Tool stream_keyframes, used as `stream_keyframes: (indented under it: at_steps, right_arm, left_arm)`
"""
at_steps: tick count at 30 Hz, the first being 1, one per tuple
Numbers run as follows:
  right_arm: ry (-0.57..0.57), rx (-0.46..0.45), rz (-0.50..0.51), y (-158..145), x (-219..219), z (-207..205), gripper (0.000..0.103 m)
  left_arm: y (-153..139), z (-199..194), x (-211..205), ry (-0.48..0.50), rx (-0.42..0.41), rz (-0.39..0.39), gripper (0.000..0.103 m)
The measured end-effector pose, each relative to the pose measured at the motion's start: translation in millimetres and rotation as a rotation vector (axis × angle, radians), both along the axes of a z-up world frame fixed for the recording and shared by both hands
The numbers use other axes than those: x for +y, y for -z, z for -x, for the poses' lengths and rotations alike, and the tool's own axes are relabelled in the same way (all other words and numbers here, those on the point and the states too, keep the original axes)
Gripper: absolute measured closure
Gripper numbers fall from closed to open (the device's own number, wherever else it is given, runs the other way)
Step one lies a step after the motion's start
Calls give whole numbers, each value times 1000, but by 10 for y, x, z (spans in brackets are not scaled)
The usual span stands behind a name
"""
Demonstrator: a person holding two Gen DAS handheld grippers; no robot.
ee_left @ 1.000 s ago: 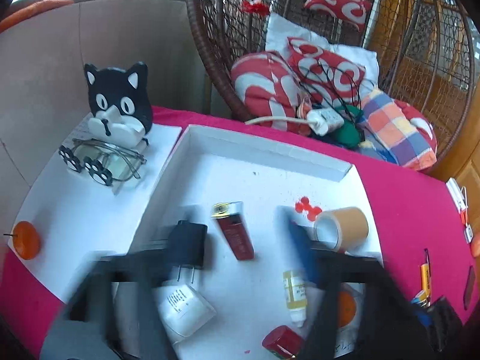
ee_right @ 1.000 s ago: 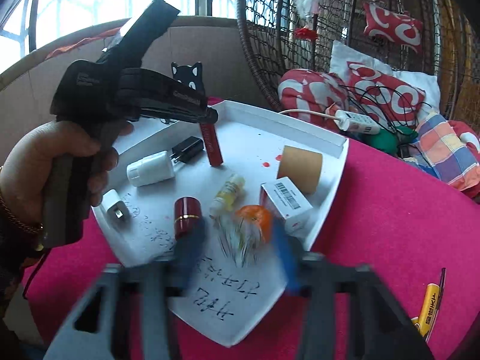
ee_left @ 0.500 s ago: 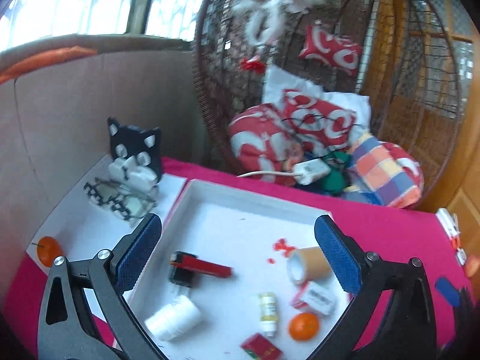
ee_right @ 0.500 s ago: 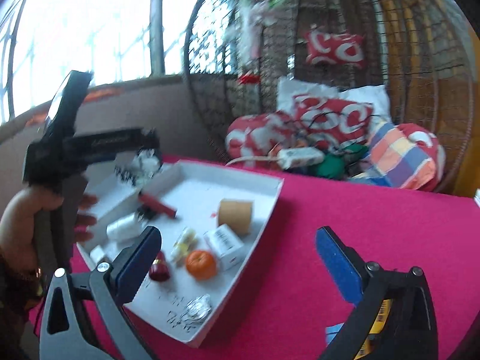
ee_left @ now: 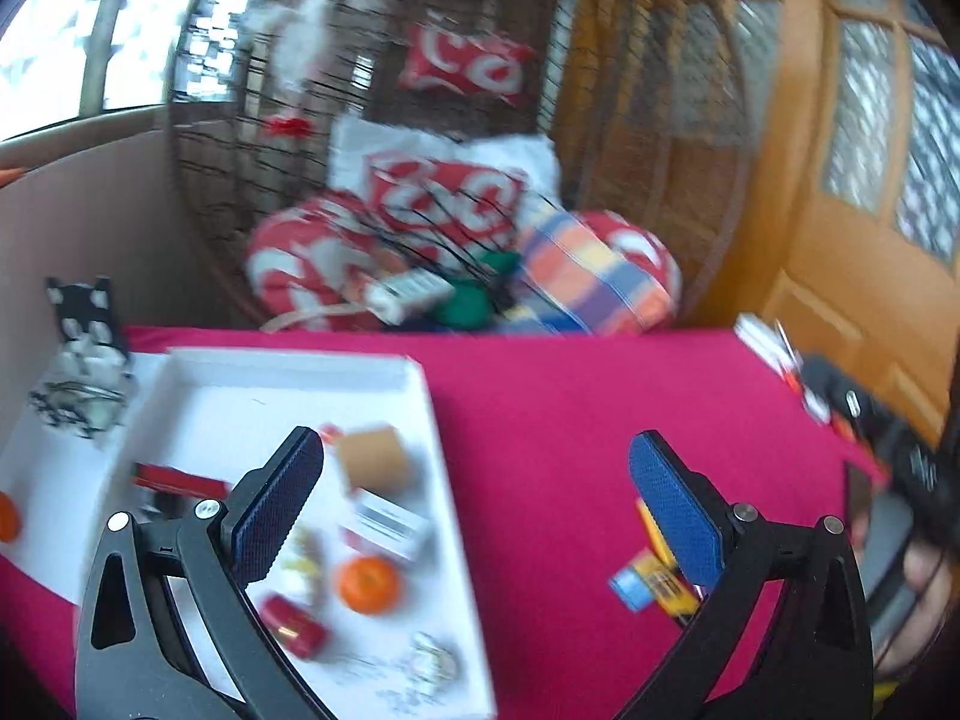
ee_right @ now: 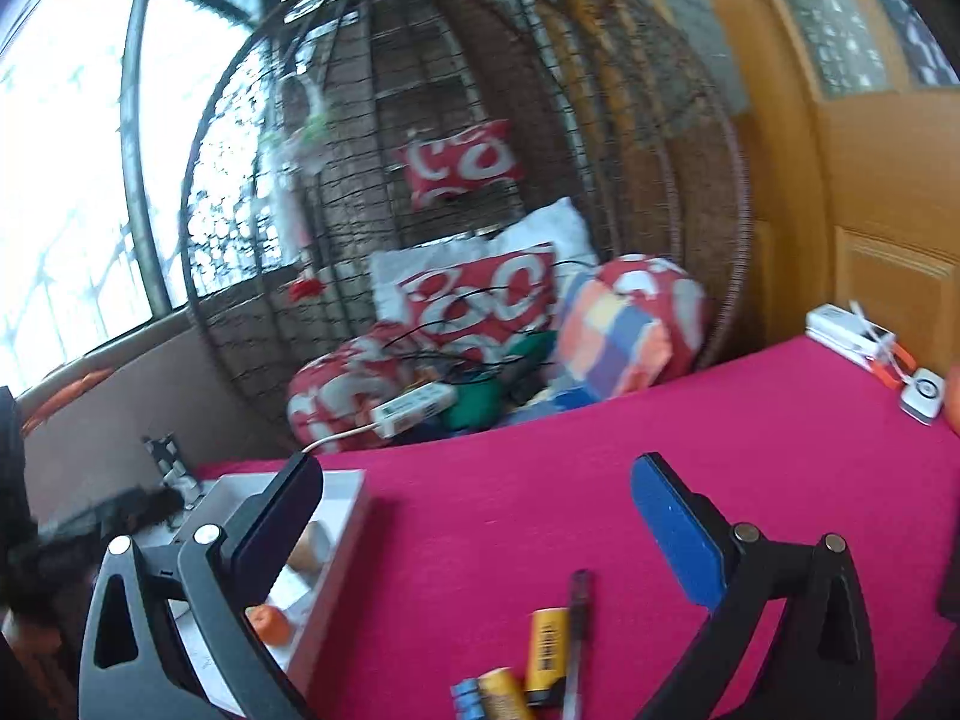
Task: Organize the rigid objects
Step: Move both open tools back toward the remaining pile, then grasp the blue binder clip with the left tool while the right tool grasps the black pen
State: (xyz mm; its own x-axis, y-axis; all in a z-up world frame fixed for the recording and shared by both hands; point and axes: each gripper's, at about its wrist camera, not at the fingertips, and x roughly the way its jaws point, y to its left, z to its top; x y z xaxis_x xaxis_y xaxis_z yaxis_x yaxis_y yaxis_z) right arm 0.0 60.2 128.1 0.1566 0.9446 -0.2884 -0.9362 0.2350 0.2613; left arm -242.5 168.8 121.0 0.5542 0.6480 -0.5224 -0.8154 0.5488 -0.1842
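A white tray point(ee_left: 414, 378) on the pink tablecloth holds several small things: an orange point(ee_left: 367, 585), a brown tape roll point(ee_left: 375, 457), a white barcode box point(ee_left: 387, 525), a red lighter point(ee_left: 180, 480) and a red case point(ee_left: 294, 630). My left gripper point(ee_left: 474, 504) is open and empty, held above the tray's right edge. My right gripper point(ee_right: 477, 516) is open and empty above the bare cloth. Below it lie a yellow battery point(ee_right: 547, 648), a dark pen point(ee_right: 577, 630) and a yellow-blue item point(ee_right: 492, 693); these also show in the left wrist view point(ee_left: 654, 579).
A wicker hanging chair point(ee_right: 480, 180) with red-white cushions and a white power strip point(ee_right: 414, 405) stands behind the table. A black cat figure and glasses point(ee_left: 78, 402) sit left of the tray. White devices point(ee_right: 852, 330) lie at the table's far right. A wooden door stands to the right.
Both grippers rose and swung right, away from the tray. The left now looks at the tray's right edge; the right now looks at the cloth with the battery and pen.
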Motion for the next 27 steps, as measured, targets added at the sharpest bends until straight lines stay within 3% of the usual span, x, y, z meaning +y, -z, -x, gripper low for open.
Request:
stream_keyframes:
  at_steps: [2, 5, 12, 15, 21, 27]
  right_arm:
    - [29, 1, 24, 66, -26, -122, 0]
    - [89, 33, 61, 205, -55, -299, 0]
    - [139, 136, 105, 427, -167, -632, 0]
    - [145, 162, 97, 456, -247, -724, 0]
    - [135, 214, 89, 520, -312, -888, 0]
    - [132, 234, 93, 568, -339, -956, 0]
  left_arm:
    - [147, -189, -68, 67, 12, 44, 0]
    - [490, -488, -121, 184, -2, 191, 0]
    - [940, -953, -229, 287, 156, 278, 0]
    - [1060, -1078, -247, 370, 245, 282, 0]
    - [1277, -1320, -291, 462, 459, 194, 0]
    - [1305, -1431, -223, 508, 462, 169, 3]
